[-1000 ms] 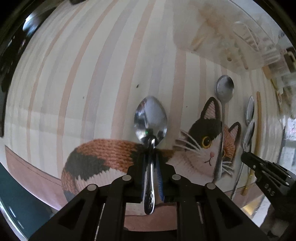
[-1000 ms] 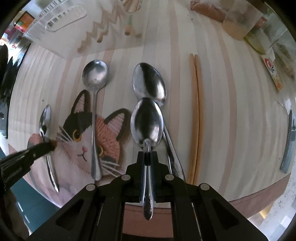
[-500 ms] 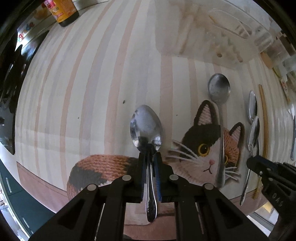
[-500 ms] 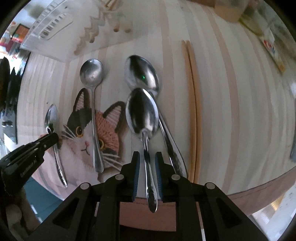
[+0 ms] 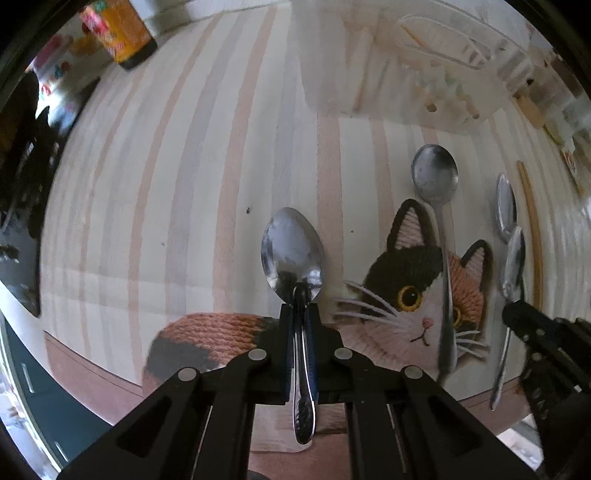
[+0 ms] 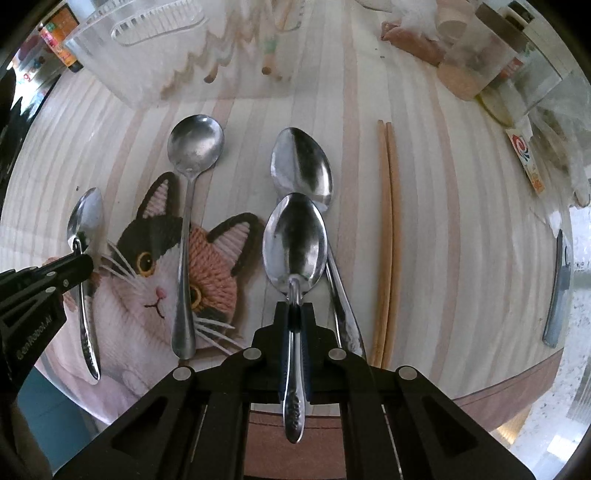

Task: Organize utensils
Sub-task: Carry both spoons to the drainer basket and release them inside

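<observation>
My left gripper (image 5: pixel 301 314) is shut on a steel spoon (image 5: pixel 293 251) and holds it above the striped cat placemat (image 5: pixel 207 170). My right gripper (image 6: pixel 294 308) is shut on another steel spoon (image 6: pixel 295 240), held over a spoon (image 6: pixel 301 166) that lies on the mat. A round-bowl spoon (image 6: pixel 194 144) lies across the cat's face; it also shows in the left wrist view (image 5: pixel 436 173). A pair of wooden chopsticks (image 6: pixel 389 229) lies right of the spoons. A clear utensil organizer (image 6: pixel 177 48) stands at the back, also seen in the left wrist view (image 5: pixel 406 62).
The left gripper's fingers (image 6: pixel 70 267) and its spoon (image 6: pixel 83 221) show at the left of the right wrist view. An orange-labelled bottle (image 5: pixel 122 33) stands at the back left. A clear jar (image 6: pixel 476 62) and packets stand at the back right. A knife (image 6: pixel 556 291) lies far right.
Both grippers have drawn back and risen a little with their spoons, so more of the back of the table shows. The right jaws looked looser half a second ago and grip the handle now.
</observation>
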Motion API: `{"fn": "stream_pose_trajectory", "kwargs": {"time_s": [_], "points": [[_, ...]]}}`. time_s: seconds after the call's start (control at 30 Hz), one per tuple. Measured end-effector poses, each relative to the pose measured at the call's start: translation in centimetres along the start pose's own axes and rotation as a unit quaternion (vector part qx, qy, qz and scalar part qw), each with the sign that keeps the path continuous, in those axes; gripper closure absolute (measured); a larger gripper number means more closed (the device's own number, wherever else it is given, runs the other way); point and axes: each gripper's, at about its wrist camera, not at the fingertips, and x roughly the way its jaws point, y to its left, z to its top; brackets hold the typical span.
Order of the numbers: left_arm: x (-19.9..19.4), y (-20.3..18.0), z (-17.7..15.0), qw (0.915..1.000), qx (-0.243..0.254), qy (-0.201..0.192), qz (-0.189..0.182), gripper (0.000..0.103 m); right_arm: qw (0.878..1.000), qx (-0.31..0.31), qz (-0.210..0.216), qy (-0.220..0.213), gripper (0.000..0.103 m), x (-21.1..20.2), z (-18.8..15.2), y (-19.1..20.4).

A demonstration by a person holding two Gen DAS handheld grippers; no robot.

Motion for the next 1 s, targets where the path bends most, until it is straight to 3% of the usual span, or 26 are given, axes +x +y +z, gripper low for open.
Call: {"fn": "stream_pose_trajectory", "kwargs": {"time_s": [0.2,0.57,0.83,1.0], "points": [[-1.9,0.4,-0.4,0.9998,-0.011,-0.015,-0.007,0.099,0.999,0.019,0.033,-0.021,0.097,-2.4,-1.2,-3.3],[-11.5,1.4,1.4,0.9931,-0.026,-0.112,-0.022,0.099,0.994,0.033,0.064,-0.078,0.097,-9.0,-0.4,-5.5],[-17.3,1.1,5.8,0.9844,-0.016,-0.171,-0.039,0.099,0.987,0.037,0.092,-0.129,0.097,-15.2,4.0,-6.5],[-18.7,0.9,9.2,0.9817,-0.011,-0.184,-0.049,0.099,0.980,0.037,0.104,-0.166,0.097,-18.2,8.0,-6.8]]}}
